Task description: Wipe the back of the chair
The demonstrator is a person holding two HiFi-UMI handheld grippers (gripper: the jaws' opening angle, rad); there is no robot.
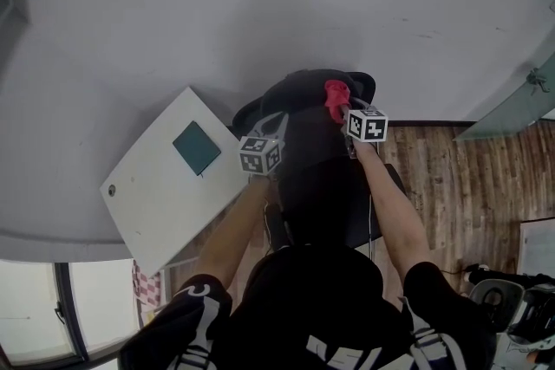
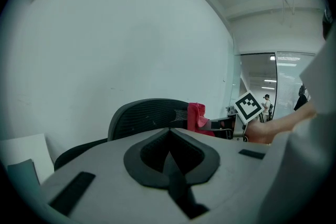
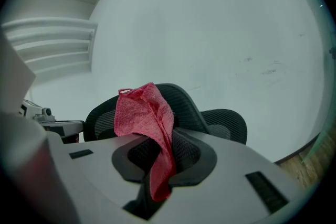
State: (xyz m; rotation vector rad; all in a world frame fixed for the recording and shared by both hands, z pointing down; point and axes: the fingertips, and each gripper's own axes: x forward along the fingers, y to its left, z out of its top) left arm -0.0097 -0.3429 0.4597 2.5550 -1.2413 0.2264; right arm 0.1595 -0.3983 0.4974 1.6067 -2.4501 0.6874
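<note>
The chair (image 1: 305,121) stands close to the pale wall (image 1: 260,4), its black mesh back just ahead of both your tools. Your right gripper (image 3: 165,139) has its jaws pinched on a red cloth (image 3: 147,118). The cloth sticks up above the jaws and hangs down between them, at the top edge of the chair back; whether it touches the mesh cannot be told. Your left gripper (image 2: 169,136) has its jaws pressed together with nothing between them, near the back's left side. A white board (image 1: 156,195) shows on your left and a wooden floor (image 1: 468,186) on your right.
</note>
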